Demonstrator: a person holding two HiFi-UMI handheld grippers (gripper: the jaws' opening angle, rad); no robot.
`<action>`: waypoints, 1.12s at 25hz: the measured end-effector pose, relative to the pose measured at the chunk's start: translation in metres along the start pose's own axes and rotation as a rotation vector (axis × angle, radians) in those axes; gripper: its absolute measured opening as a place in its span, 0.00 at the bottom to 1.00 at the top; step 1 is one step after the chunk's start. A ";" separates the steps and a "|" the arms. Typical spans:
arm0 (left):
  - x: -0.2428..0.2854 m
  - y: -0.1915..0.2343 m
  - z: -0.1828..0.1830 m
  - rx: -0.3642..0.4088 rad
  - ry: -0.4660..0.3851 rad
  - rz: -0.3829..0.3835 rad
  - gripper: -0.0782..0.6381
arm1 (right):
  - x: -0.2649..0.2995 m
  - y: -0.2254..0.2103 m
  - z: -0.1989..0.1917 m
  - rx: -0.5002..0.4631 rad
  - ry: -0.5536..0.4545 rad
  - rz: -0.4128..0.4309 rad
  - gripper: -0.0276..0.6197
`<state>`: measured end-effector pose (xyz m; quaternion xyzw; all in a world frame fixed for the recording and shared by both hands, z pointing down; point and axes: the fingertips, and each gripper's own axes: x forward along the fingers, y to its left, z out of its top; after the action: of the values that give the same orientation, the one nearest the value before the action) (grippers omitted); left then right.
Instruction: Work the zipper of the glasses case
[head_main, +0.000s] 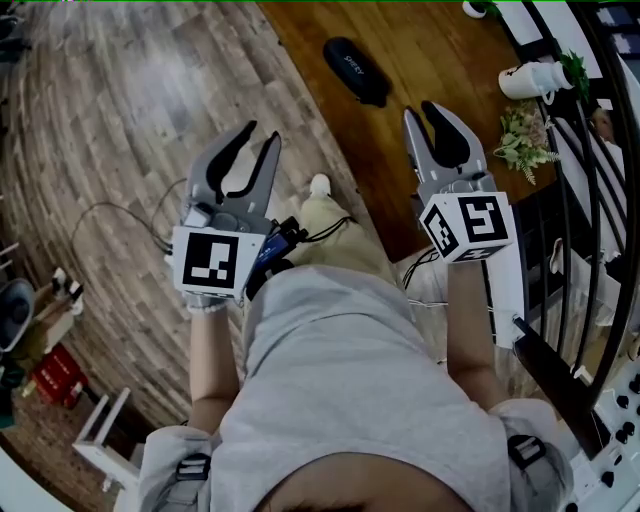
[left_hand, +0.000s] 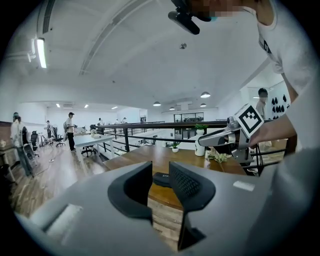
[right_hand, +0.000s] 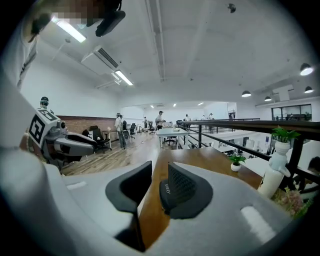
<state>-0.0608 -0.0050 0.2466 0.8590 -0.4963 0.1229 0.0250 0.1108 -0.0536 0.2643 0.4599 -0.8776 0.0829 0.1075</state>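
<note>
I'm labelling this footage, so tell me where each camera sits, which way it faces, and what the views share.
Head view: on the person's head, looking steeply down at floor and table; shows left claw, right claw, forearms, shirt.
Left gripper view: on the left claw, looking along its open jaws toward the table; right claw at right.
Right gripper view: on the right claw, facing the same way; left claw at left.
Shared: all three show the glasses case on the table.

A wooden table (head_main: 300, 60) by a black railing (left_hand: 150, 125) — white vase (head_main: 530, 78) and flowers (head_main: 524, 140) on it.
</note>
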 end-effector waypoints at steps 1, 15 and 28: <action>0.006 0.001 0.000 0.000 0.004 -0.001 0.25 | 0.004 -0.004 -0.002 0.001 0.007 0.005 0.21; 0.066 0.003 -0.016 0.006 0.060 -0.090 0.26 | 0.053 -0.025 -0.025 -0.048 0.110 0.076 0.29; 0.115 0.018 -0.048 0.035 0.159 -0.168 0.29 | 0.117 -0.026 -0.070 -0.088 0.278 0.173 0.34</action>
<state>-0.0303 -0.1039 0.3191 0.8855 -0.4167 0.1968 0.0595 0.0747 -0.1436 0.3637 0.3615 -0.8934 0.1159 0.2403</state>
